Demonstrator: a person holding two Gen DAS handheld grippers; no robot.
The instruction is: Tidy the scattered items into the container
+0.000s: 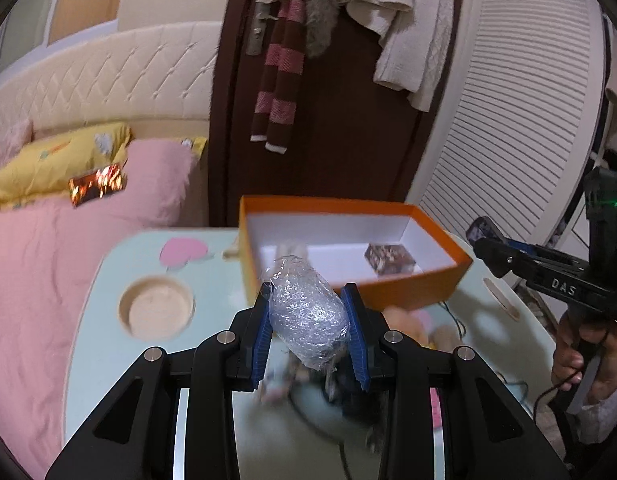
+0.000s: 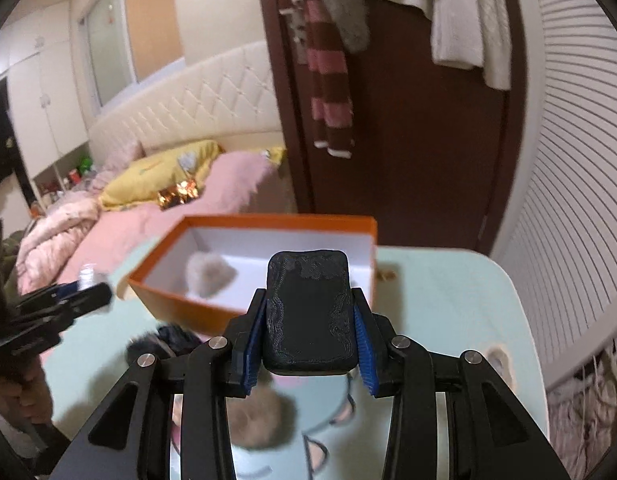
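Observation:
My left gripper is shut on a plastic-wrapped silvery bundle and holds it above the table, just short of the orange box. The box has a white inside with a dark patterned block in it. My right gripper is shut on a flat black case, held above the table in front of the same orange box. A fluffy beige item lies inside the box. The right gripper also shows at the right of the left wrist view.
The light green table has a round recess on its left. Fluffy and dark items lie blurred on the table below both grippers. A bed with pink bedding is at the left, a brown door behind.

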